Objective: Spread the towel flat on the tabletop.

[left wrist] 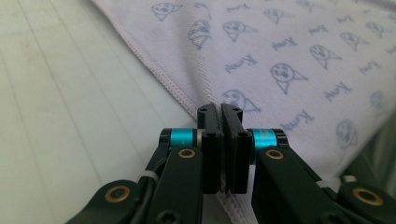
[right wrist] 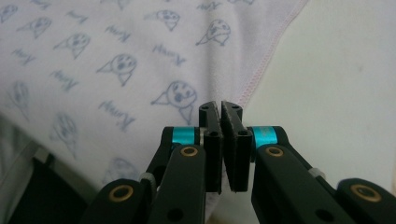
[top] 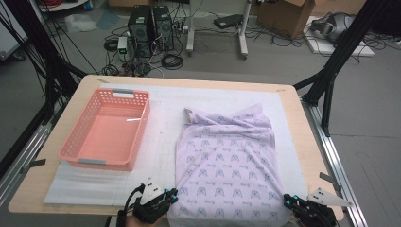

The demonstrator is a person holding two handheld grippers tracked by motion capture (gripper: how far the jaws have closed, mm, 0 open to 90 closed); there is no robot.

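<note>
Pale lilac cotton cloth with small blue cartoon-face print [top: 227, 161] lies spread on the white padded mat [top: 94, 187] over the wooden counter [top: 302, 137], right of centre. Its near edge hangs at the counter's near rim; its far edge is rumpled and partly folded over.

Left tongs [top: 163, 201] are at the near-left corner of the cloth. In the left gripper view the tongs [left wrist: 220, 108] are clamped together on the stitched hem. Right tongs [top: 295, 204] are at the near-right corner; the right gripper view shows those tongs [right wrist: 220, 106] pinched on the hem too.

Step in hand, likely: both near corners gripped, ready for a fold. The next move probably calls for lifting both corners together, carrying them toward the far edge evenly and keeping the cloth taut so it doesn't bunch.

Salmon-pink perforated plastic basket [top: 75, 146] sits empty on the left, well apart from the cloth.
</note>
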